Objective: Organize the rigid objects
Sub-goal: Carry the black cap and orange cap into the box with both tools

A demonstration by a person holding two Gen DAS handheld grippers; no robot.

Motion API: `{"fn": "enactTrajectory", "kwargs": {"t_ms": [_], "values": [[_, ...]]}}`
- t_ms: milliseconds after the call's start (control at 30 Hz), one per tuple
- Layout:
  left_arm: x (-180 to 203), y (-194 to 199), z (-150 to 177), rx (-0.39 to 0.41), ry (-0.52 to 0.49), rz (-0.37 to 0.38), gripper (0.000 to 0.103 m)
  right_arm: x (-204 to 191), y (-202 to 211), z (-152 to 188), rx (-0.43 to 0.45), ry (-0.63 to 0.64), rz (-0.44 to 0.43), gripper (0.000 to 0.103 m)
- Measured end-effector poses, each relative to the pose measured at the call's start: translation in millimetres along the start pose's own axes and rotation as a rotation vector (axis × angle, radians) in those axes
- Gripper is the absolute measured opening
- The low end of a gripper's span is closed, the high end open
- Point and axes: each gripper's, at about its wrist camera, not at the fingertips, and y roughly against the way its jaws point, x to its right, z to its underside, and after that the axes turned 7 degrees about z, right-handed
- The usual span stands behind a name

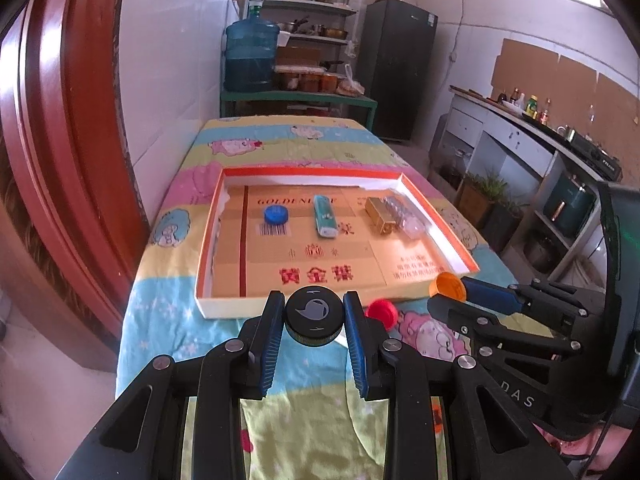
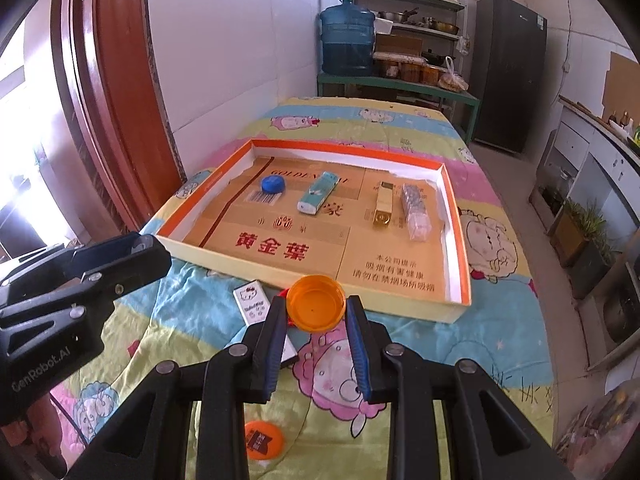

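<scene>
Both jaws are closed on caps. A black cap (image 1: pixel 314 316) is gripped by the left gripper (image 1: pixel 314 322) just before the near wall of the tray (image 1: pixel 224 307). An orange cap (image 2: pixel 317 303) is gripped, hollow side up, by the right gripper (image 2: pixel 316 312), also just short of the tray.

Task judged partly done. Four items are counted in the tray, lined up at the far side: one blue cap (image 1: pixel 276 214), one teal lighter (image 1: pixel 325 216), one gold box (image 1: pixel 380 216), one clear packet (image 1: pixel 404 216).

Left outside on the covered desk (image 1: pixel 168 320): one red cap (image 1: pixel 382 313), mostly hidden in the right view; one white card (image 2: pixel 256 304); one orange disc (image 2: pixel 264 439). With the two held caps, five pieces are still to be placed.

Caps total: four. Grippers: two.
</scene>
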Motion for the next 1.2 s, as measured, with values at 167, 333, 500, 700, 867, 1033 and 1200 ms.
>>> {"fn": "enactTrajectory", "kwargs": {"t_ms": [167, 333, 500, 700, 867, 1033, 1200], "values": [[-6.0, -4.7, -13.0, 0.006, 0.016, -0.002, 0.031, 6.8, -2.5, -7.8, 0.009, -0.012, 0.006, 0.030], [-12.6, -12.4, -26.9, 0.014, 0.027, -0.011, 0.031, 10.4, -6.5, -16.6, 0.019, -0.018, 0.012, 0.030], [-18.5, -23.2, -42.5, 0.017, 0.035, -0.020, 0.031, 13.4, -12.8, -29.4, 0.031, -0.019, 0.013, 0.030], [-24.1, -37.8, -56.6, 0.014, 0.031, -0.036, 0.031, 17.9, -26.2, -45.7, 0.031, -0.023, 0.013, 0.030], [-34.3, -52.5, -67.8, -0.002, 0.049, -0.044, 0.031, 23.5, -38.4, -57.7, 0.027, -0.027, 0.013, 0.030], [-43.3, -69.6, -77.8, -0.026, 0.066, -0.056, 0.031, 24.6, -48.9, -65.2, 0.024, -0.028, 0.010, 0.030], [-49.9, -87.4, -83.1, -0.051, 0.079, -0.072, 0.031, 24.2, -60.5, -70.4, 0.015, -0.025, 0.006, 0.030]]}}
